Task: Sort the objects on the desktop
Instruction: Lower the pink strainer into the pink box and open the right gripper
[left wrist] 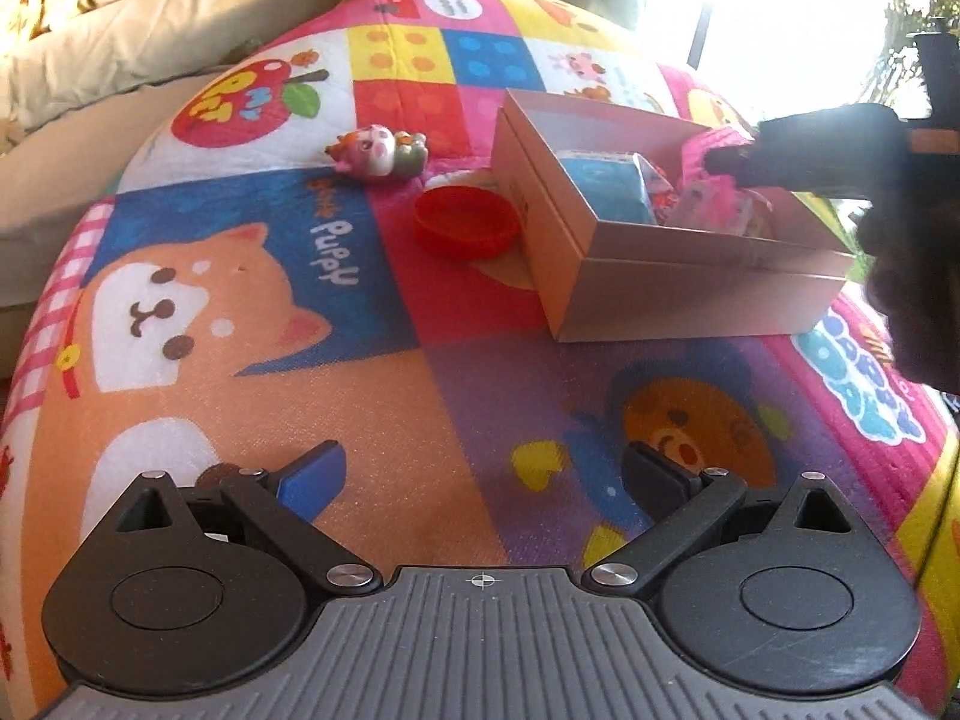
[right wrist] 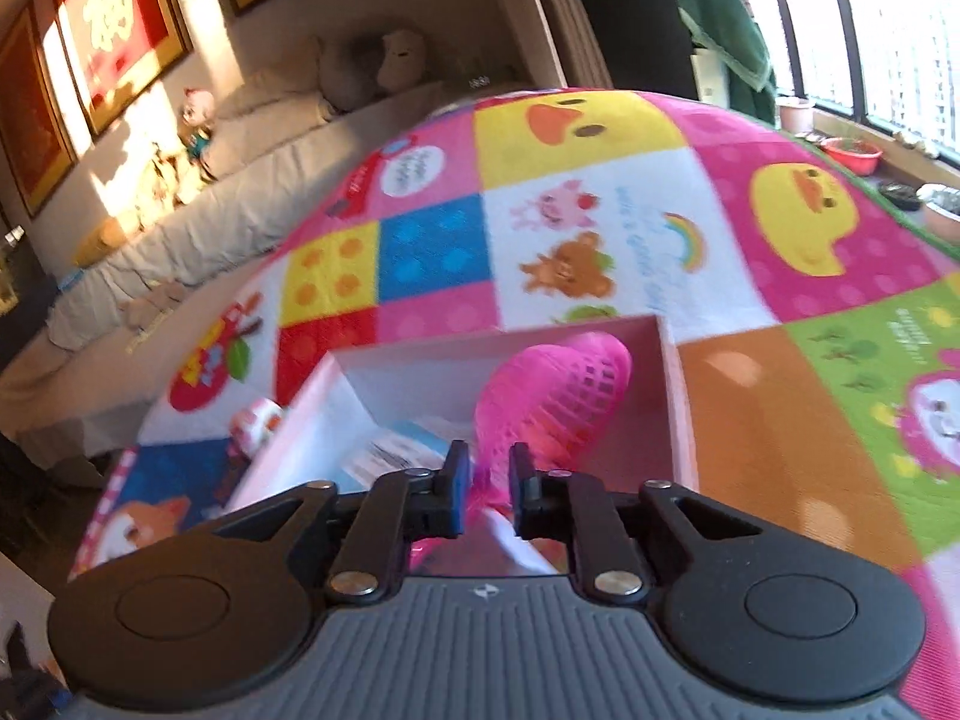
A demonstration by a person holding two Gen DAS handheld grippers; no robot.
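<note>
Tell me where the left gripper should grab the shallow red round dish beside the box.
Probably the near rim of the shallow red round dish, approached from above with the open left gripper: it sits open side up, walls thin, right edge close against the pink cardboard box.

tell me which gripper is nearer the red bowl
Left. The open left gripper hovers over the mat short of the red bowl; the right gripper is over the box, holding a pink mesh item.

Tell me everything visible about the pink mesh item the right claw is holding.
The pink mesh item is bright magenta, rounded, with a grid of small openings; it looks like plastic or netting. The right claw is closed on its near end, holding it over the open box, tilted away from the camera. From the left wrist view, it sits above the box's contents.
</note>
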